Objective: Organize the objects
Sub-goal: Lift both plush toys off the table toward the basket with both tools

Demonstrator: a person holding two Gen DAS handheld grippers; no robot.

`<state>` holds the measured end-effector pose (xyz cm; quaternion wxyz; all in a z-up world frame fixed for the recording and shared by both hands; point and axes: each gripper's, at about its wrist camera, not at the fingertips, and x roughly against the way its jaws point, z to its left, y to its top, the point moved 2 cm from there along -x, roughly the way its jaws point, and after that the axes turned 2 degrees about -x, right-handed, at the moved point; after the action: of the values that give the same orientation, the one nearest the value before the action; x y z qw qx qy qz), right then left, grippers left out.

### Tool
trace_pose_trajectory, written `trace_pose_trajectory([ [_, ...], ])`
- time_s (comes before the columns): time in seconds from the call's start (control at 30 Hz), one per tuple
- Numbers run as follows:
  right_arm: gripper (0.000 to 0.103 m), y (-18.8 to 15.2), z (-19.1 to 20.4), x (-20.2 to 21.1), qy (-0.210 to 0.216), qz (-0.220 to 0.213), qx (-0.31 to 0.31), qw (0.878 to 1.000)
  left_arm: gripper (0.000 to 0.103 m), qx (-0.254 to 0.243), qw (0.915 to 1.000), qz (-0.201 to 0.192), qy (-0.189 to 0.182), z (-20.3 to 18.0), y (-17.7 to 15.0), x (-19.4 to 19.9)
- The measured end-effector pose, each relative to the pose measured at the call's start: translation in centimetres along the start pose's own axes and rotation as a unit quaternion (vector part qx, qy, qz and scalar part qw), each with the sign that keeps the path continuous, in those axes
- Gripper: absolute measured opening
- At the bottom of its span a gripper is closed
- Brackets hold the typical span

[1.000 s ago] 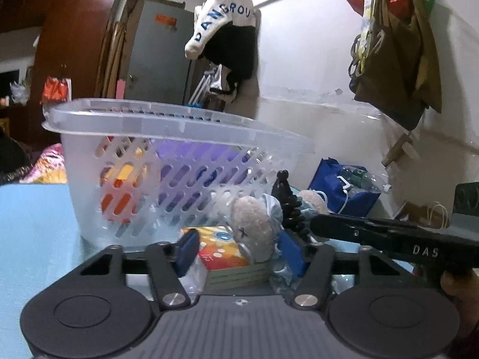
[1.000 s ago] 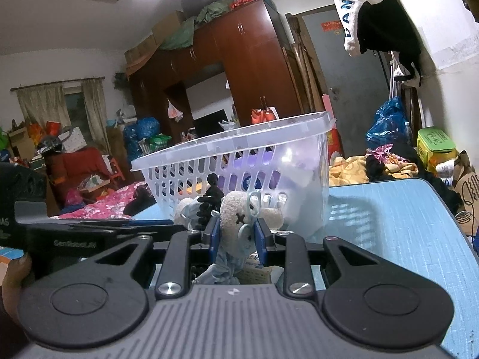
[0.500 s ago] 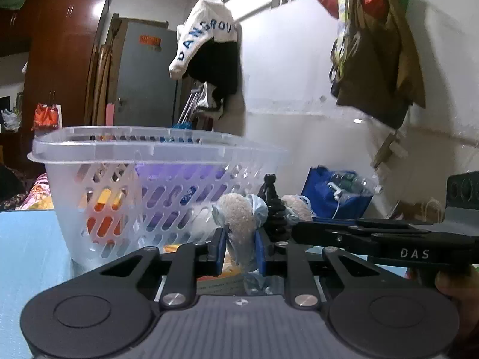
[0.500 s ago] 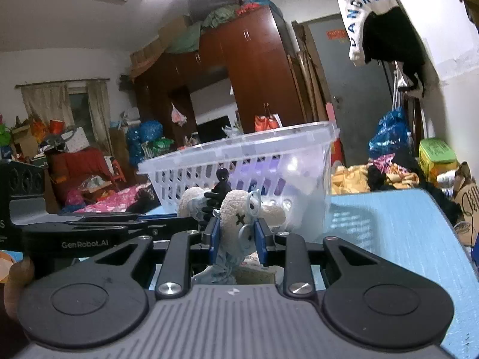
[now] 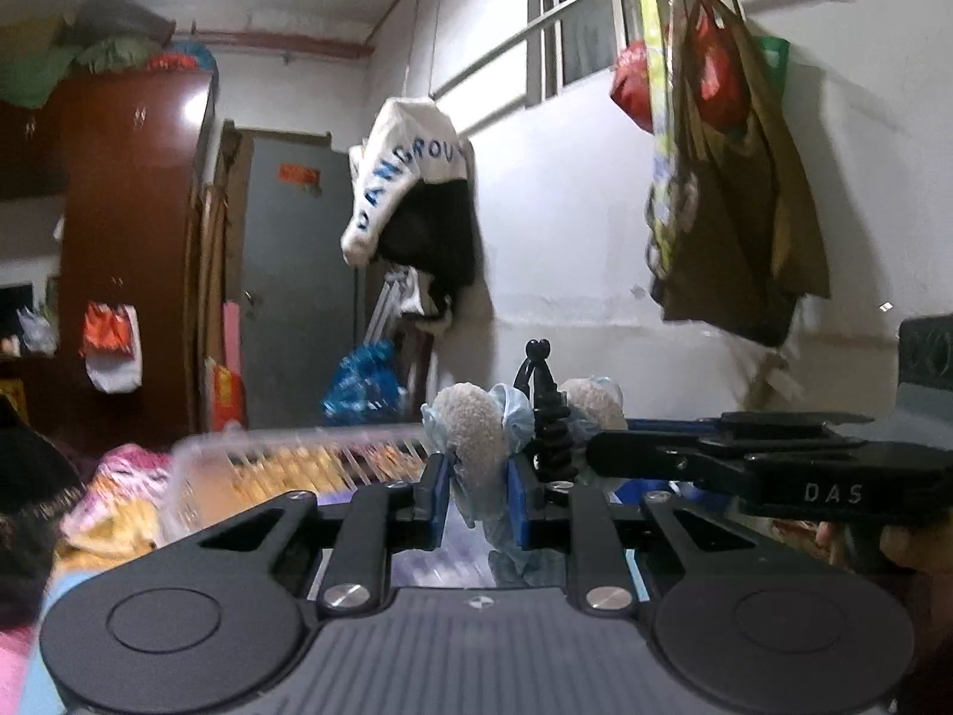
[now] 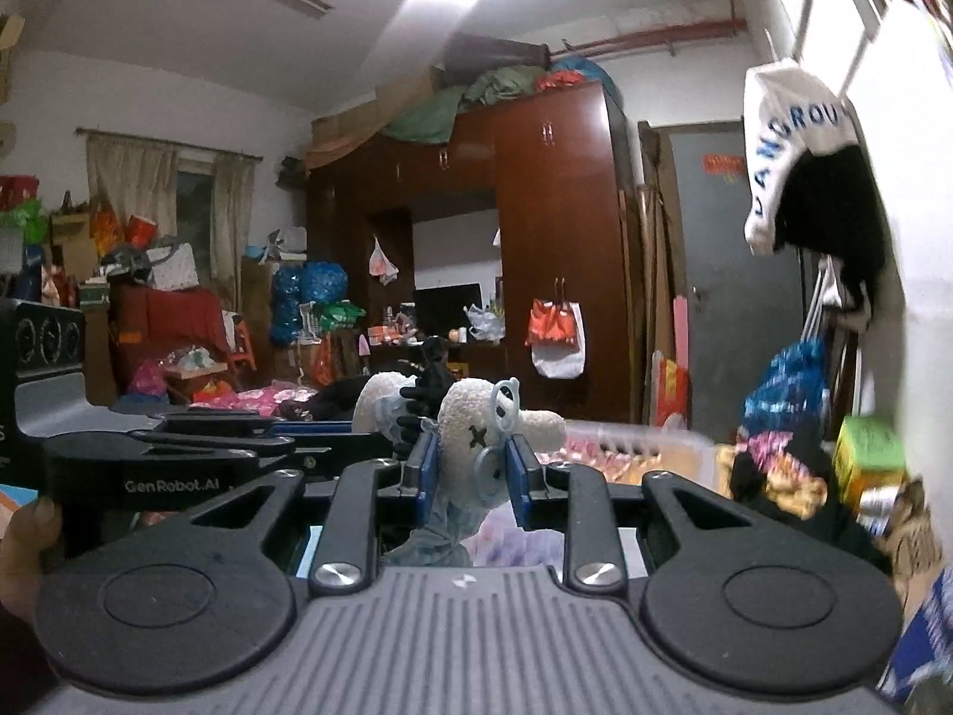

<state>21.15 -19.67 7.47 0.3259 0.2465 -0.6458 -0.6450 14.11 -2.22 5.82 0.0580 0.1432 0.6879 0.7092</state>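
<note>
A small beige plush toy with pale blue cloth [image 5: 473, 444] is held in the air by both grippers. My left gripper [image 5: 476, 500] is shut on one end of it. My right gripper [image 6: 470, 471] is shut on its head, which has a cross-stitched eye [image 6: 476, 435]. A small black figure [image 5: 545, 411] sticks up beside the plush, between the two grippers. The clear plastic basket [image 5: 286, 447] sits below and beyond the plush, its rim blurred; in the right wrist view its rim [image 6: 643, 435] shows to the right. Each gripper's body shows in the other's view.
Clothes and bags [image 5: 726, 202] hang on the white wall to the right. A dark wooden wardrobe [image 6: 536, 250] and a grey door [image 5: 292, 298] stand behind. A bed with pink bedding [image 5: 113, 488] lies at the left.
My left gripper closed on the plush toy. Both grippers then rose with it, so the basket has dropped low in both views.
</note>
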Motion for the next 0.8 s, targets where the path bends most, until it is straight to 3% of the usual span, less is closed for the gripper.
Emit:
trace_pose_trajectory([
  [0.13, 0.028, 2.9, -0.4, -3.4, -0.002, 0.007, -0.001, 1.000, 0.024, -0.006, 0.9997, -0.003, 0.022, 1.8, 3.5, -1.6],
  [0.33, 0.028, 3.4, -1.1, -8.1, -0.008, 0.037, -0.009, 0.999, 0.024, -0.012, 0.9984, 0.018, 0.051, 4.5, 6.1, -5.2],
  [0.57, 0.028, 0.8, -1.2, -11.8, -0.011, 0.073, -0.023, 0.997, 0.024, -0.005, 0.9960, 0.058, 0.068, 8.4, 5.0, -8.4],
  [0.8, 0.028, -0.7, -0.9, -12.6, -0.018, 0.095, -0.018, 0.995, 0.024, 0.003, 0.9938, 0.082, 0.075, 10.5, 2.6, -9.7],
])
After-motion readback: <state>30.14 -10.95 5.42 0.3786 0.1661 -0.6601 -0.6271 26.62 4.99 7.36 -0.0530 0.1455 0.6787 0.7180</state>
